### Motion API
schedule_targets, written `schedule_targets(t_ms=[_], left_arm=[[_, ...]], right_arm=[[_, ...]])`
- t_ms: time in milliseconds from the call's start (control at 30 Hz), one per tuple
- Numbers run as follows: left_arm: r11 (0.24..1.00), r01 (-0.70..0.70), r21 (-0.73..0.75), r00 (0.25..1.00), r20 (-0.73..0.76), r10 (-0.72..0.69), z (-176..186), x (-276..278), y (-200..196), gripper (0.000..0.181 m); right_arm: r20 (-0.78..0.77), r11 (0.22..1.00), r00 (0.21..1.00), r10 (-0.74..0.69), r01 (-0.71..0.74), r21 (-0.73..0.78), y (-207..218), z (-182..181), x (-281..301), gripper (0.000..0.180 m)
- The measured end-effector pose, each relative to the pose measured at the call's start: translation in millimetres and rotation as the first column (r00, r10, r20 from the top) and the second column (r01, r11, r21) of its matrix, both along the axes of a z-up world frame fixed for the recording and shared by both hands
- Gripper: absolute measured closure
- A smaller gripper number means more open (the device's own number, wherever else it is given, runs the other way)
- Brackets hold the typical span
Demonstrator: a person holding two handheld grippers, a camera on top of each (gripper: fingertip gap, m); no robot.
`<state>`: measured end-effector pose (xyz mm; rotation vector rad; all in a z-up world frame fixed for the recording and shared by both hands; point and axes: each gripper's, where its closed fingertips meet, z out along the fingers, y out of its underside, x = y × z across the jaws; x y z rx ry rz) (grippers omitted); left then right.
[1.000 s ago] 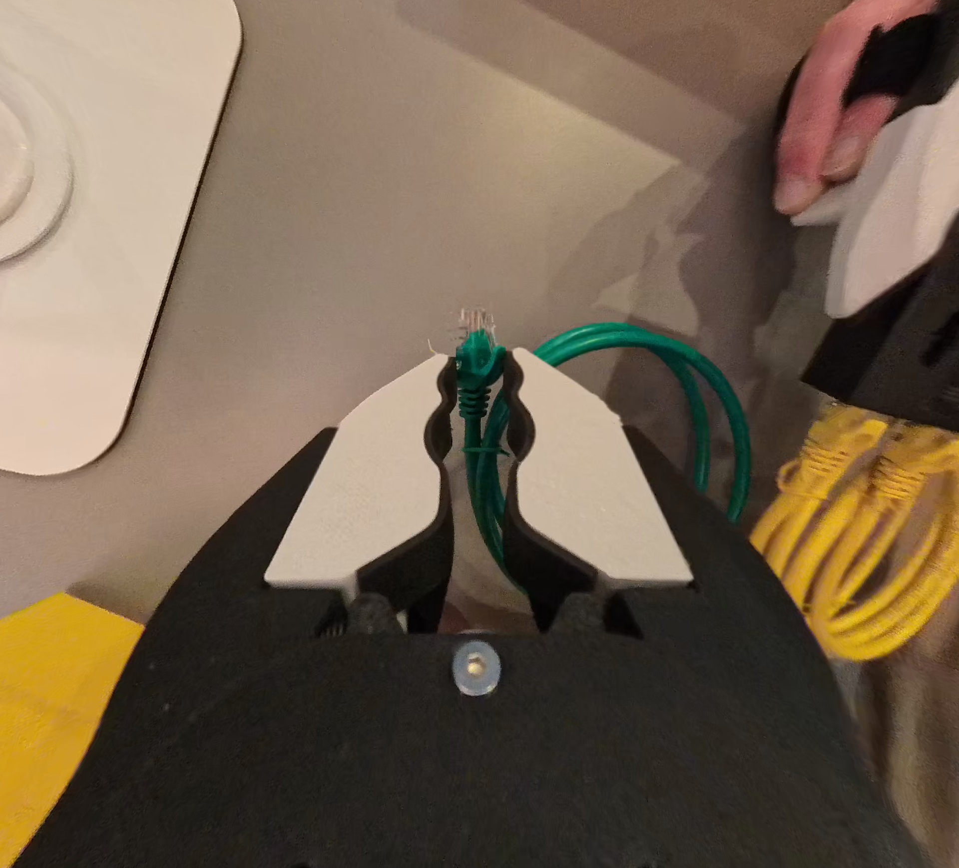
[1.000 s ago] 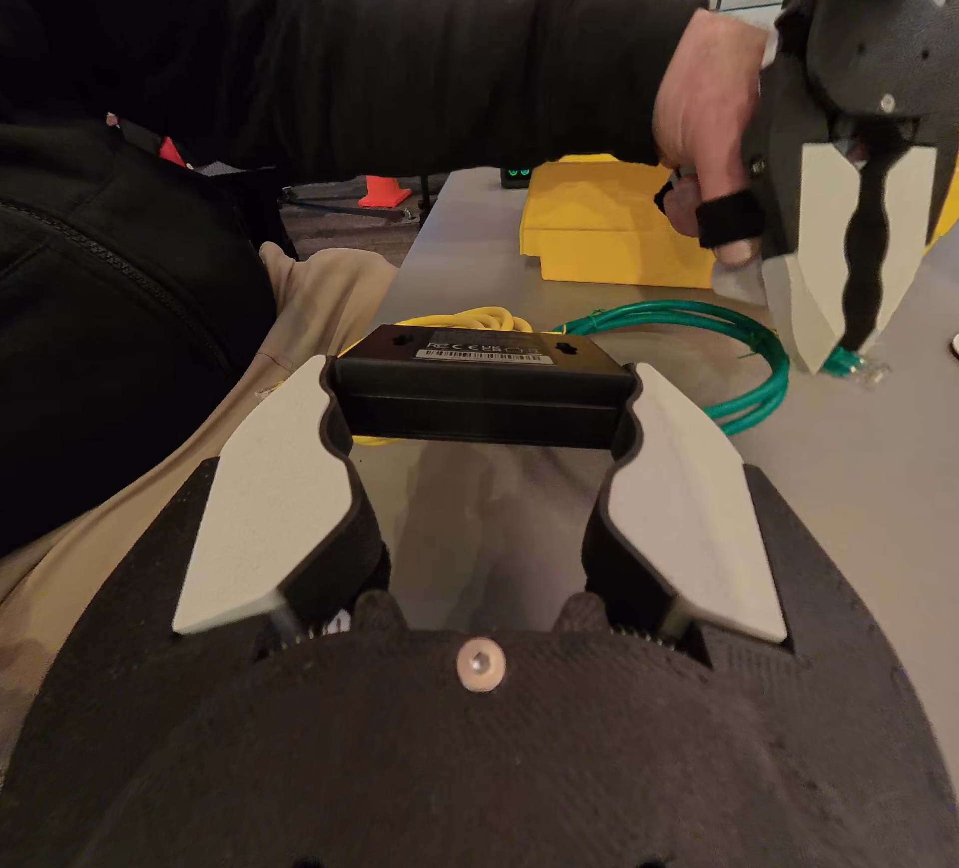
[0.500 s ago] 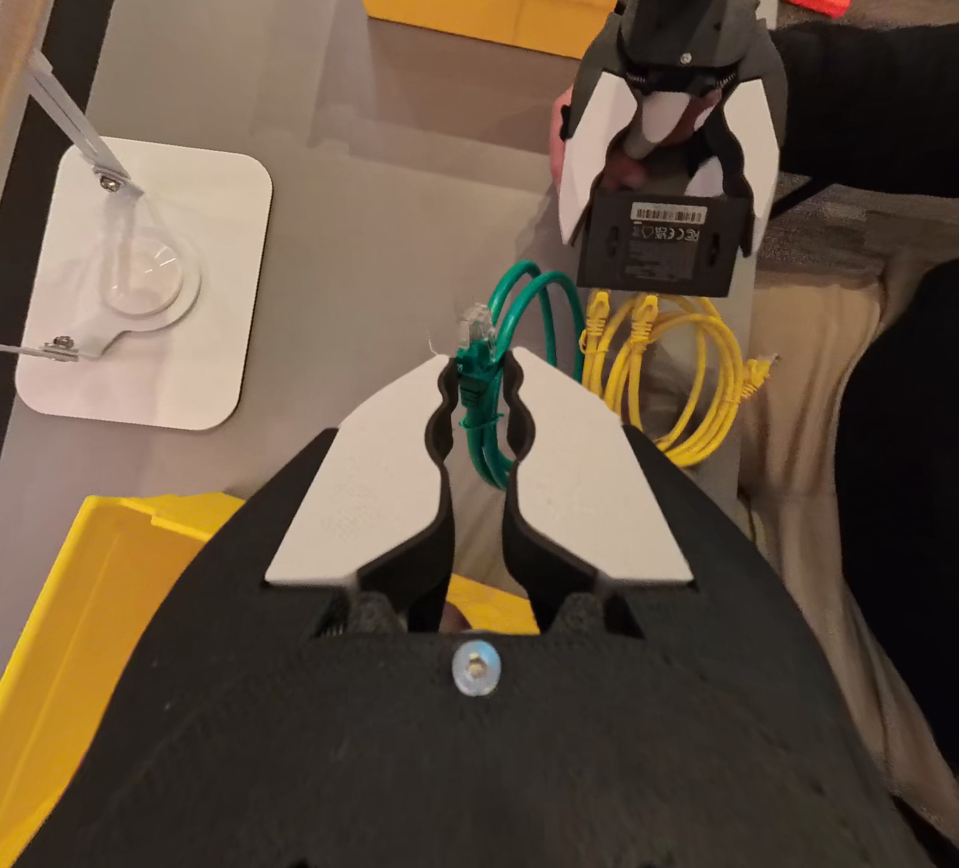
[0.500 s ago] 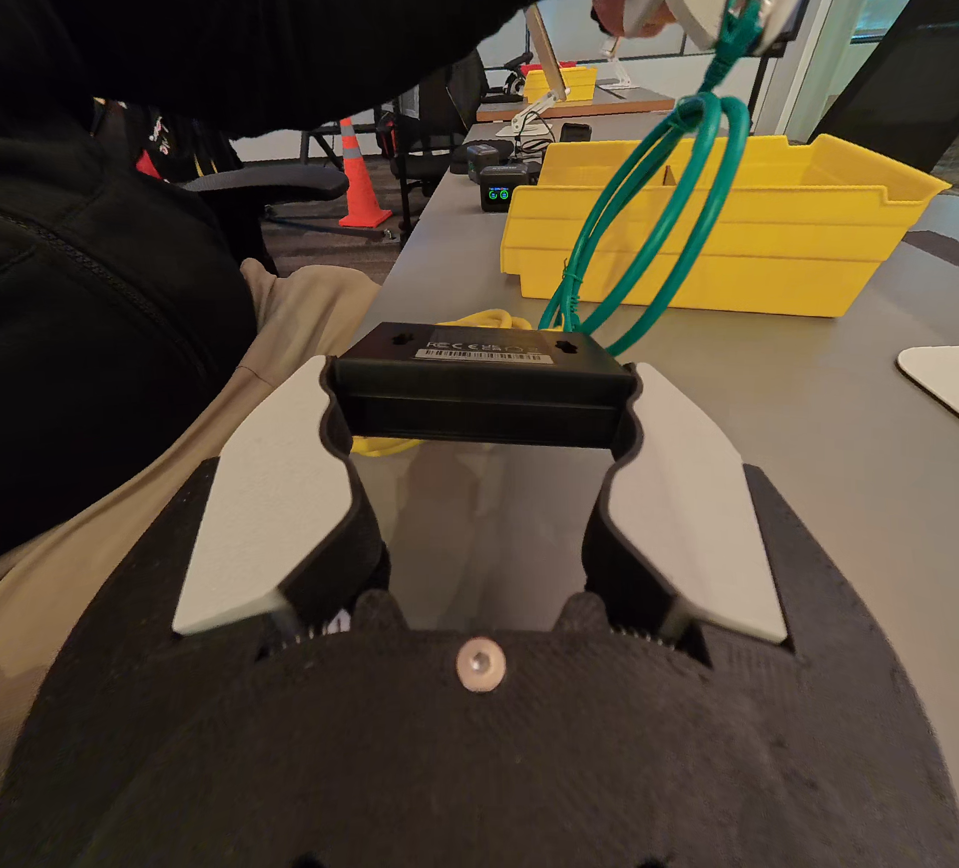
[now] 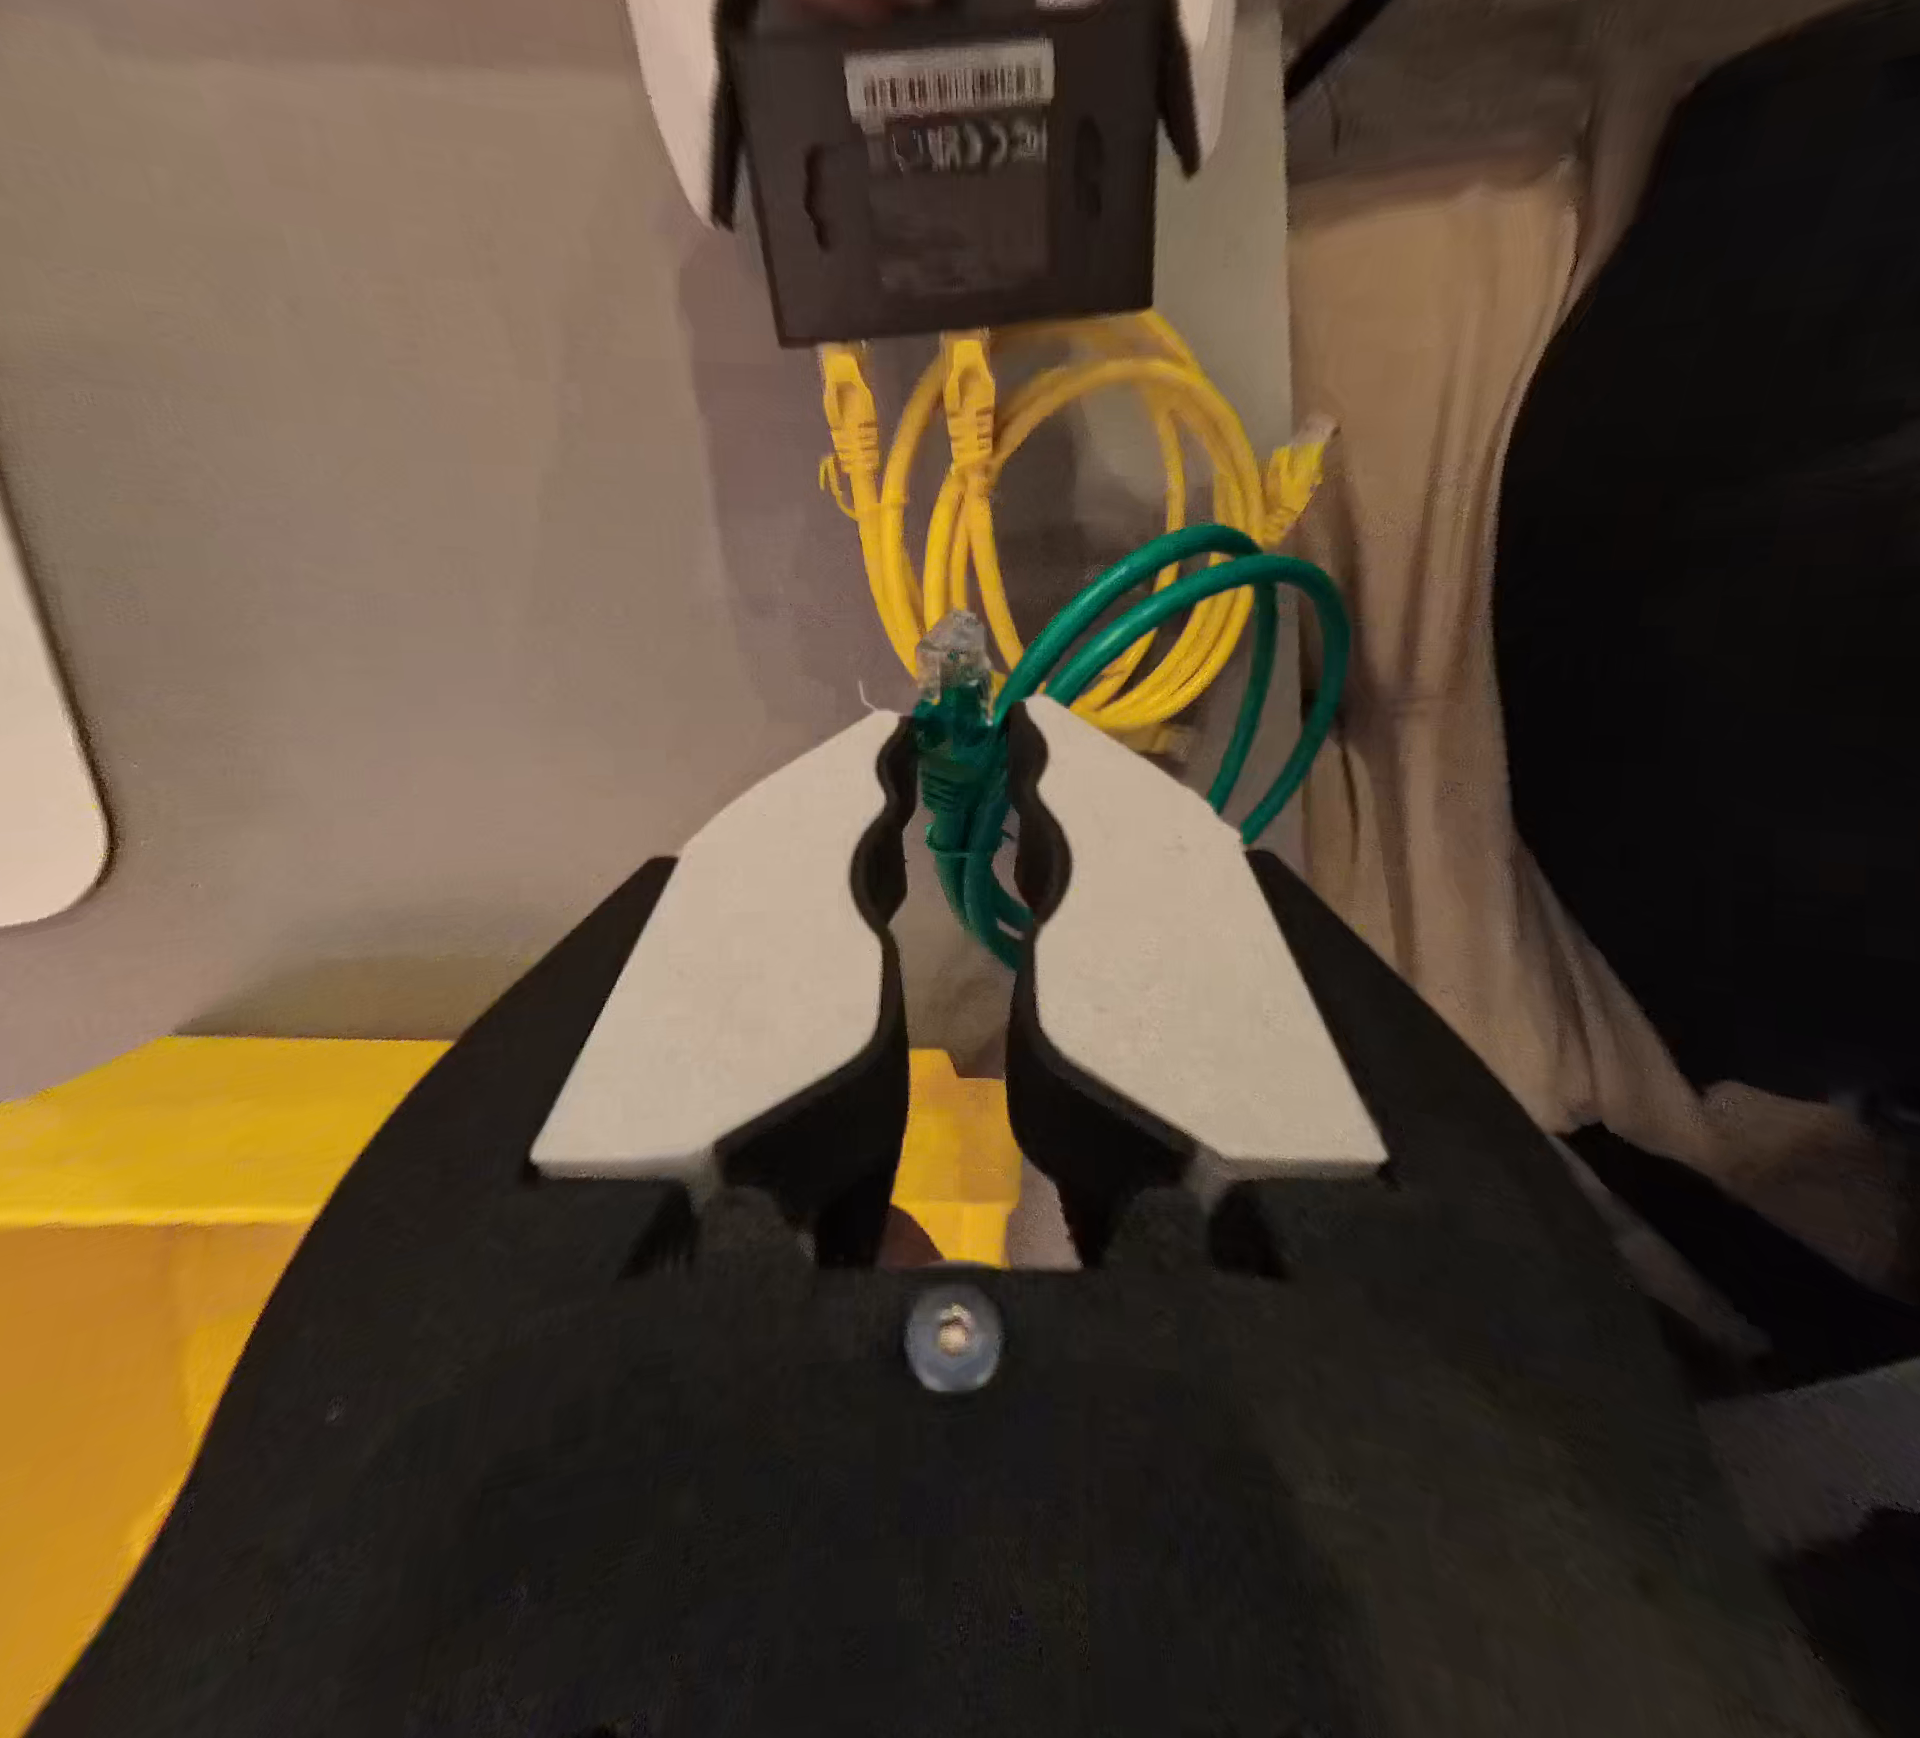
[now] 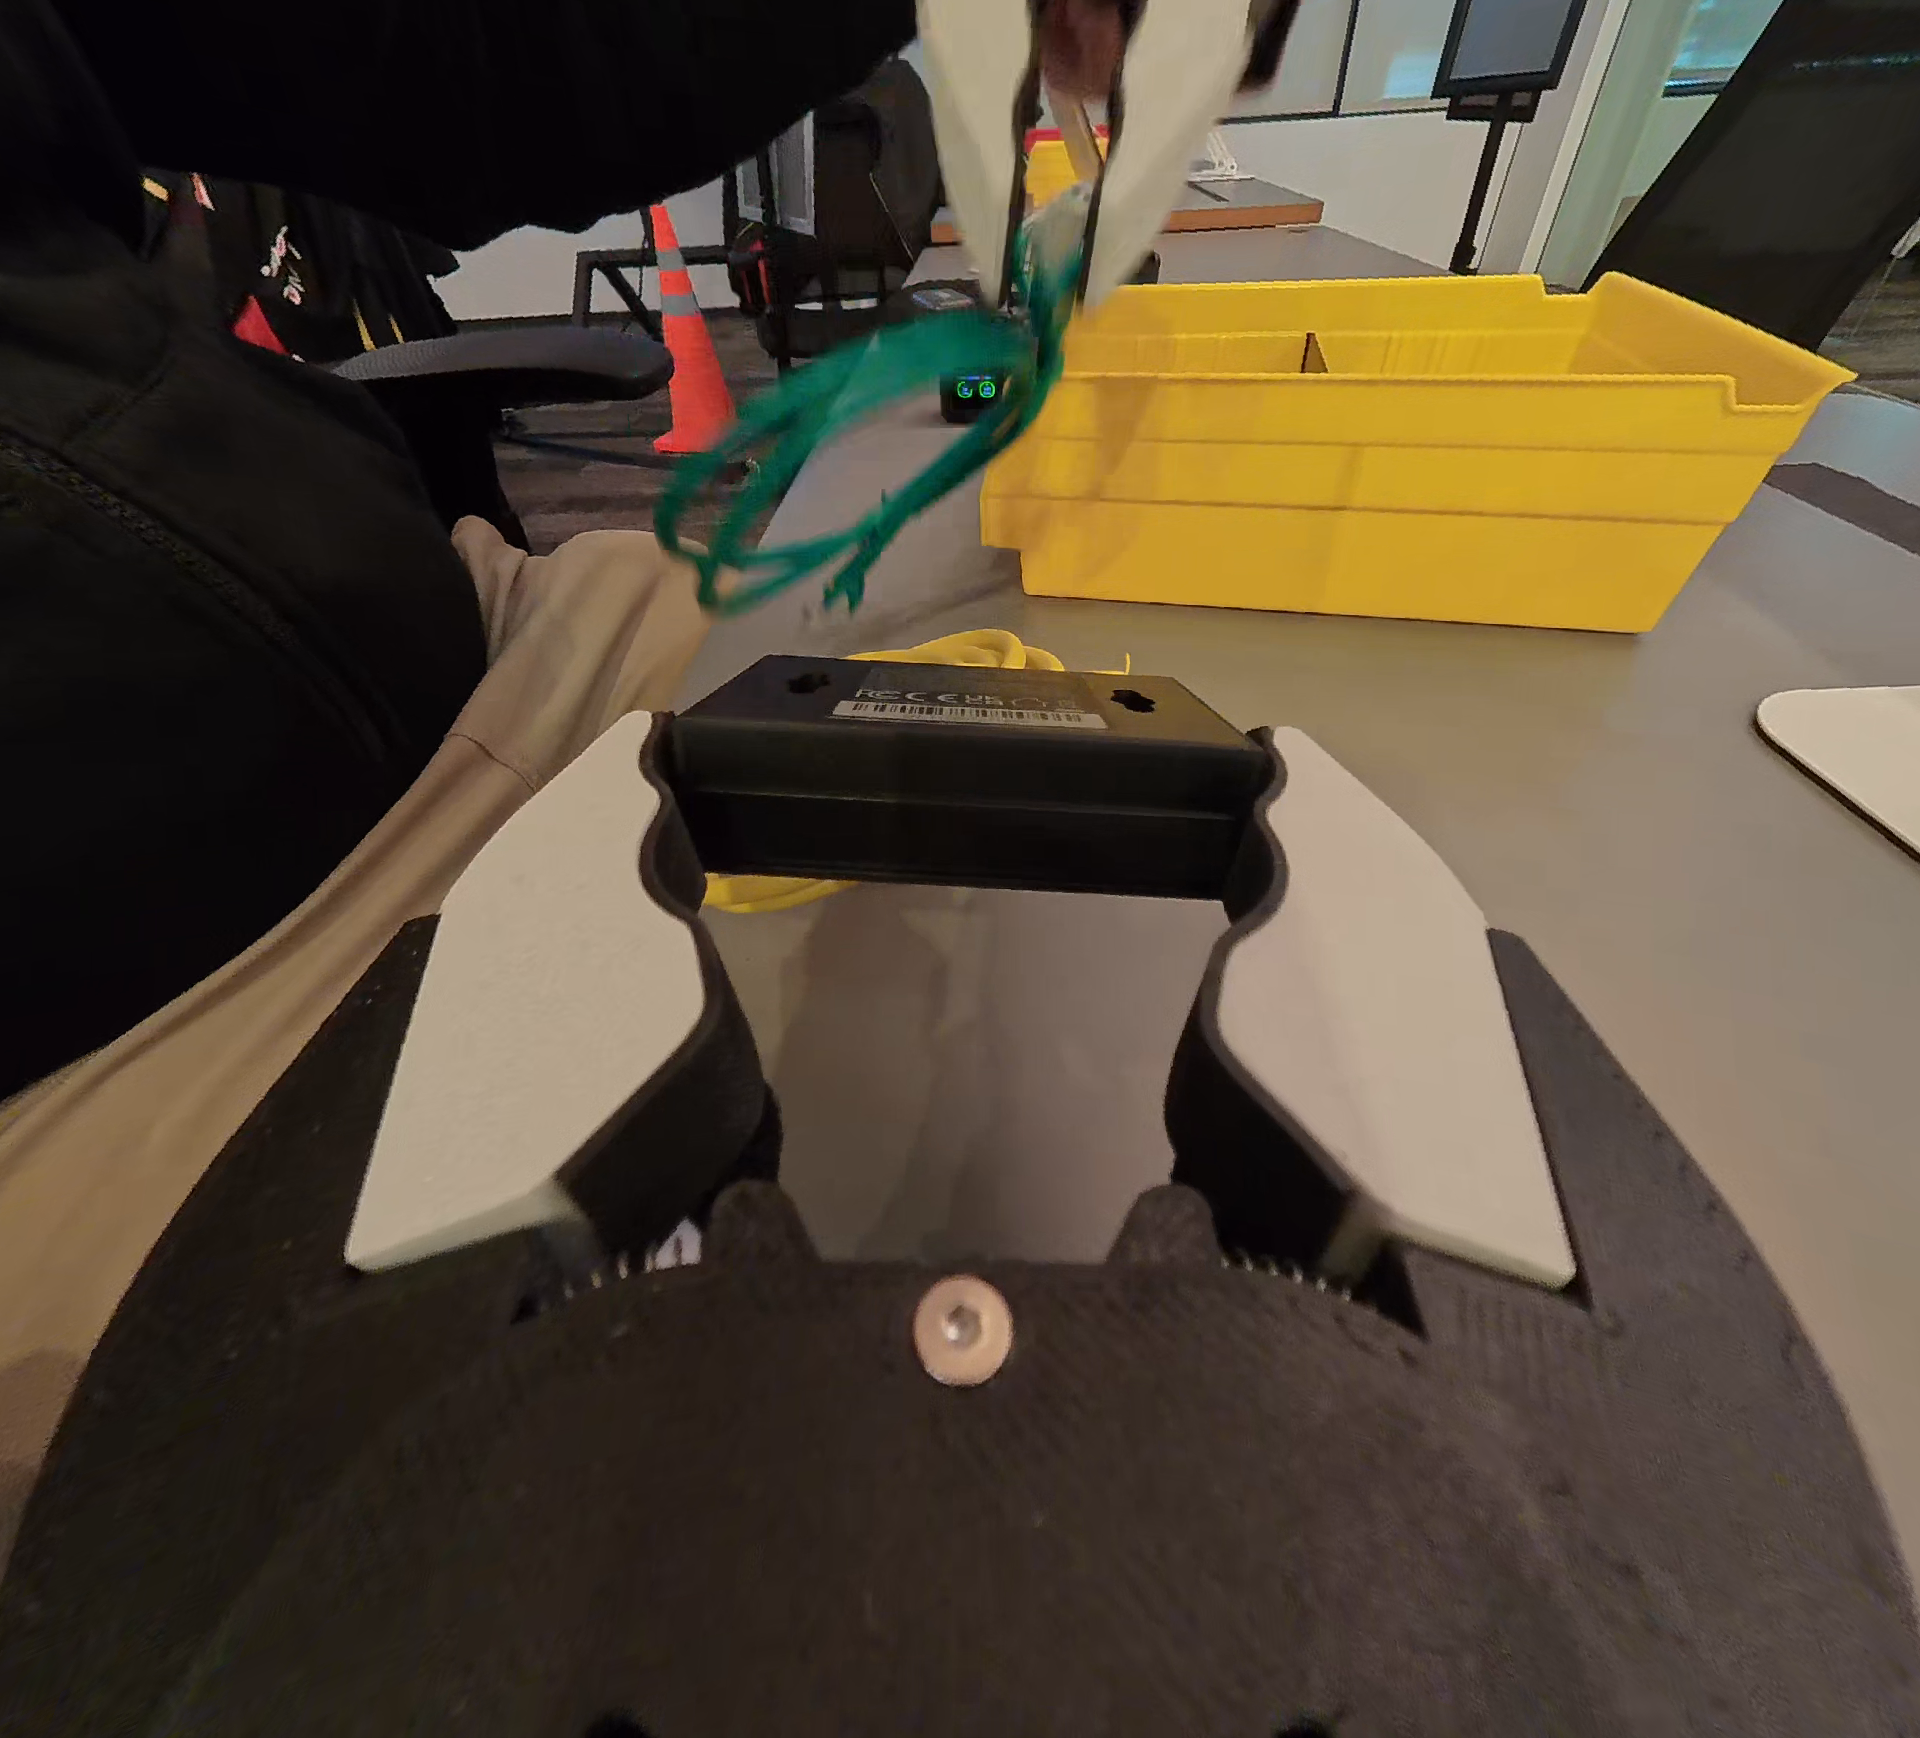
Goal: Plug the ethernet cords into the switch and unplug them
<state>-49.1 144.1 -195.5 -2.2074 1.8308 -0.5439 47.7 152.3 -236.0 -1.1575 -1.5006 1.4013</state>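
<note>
Left tool (image 5: 961,732) clamped on the green cord (image 5: 954,758) — clear plug pointing straight ahead at the switch (image 5: 951,171), gripped edgewise by the right tool (image 6: 961,815) — ports facing the plug.

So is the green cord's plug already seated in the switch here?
No: the green cord is pinched in the left gripper, its clear plug well short of the switch.

My left tongs (image 5: 961,722) pinched nearly closed, tips at frame centre, gripping green cord (image 5: 1174,587). My right tongs (image 6: 961,784) spread wide, clamping switch (image 6: 961,753) by both ends, centre frame. Black sleeve (image 6: 416,5) upper left.
</note>
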Motion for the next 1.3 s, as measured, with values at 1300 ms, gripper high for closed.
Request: schedule_targets(t_ms=[1300], left_arm=[[0.878, -0.163, 0.451, 0.868, -0.357, 0.345, -107.0, -50.9, 29.4, 0.149]], right_arm=[[0.038, 1.000, 0.999, -0.004, 0.003, 0.016, -0.2, -5.6, 1.4, 0.080]])
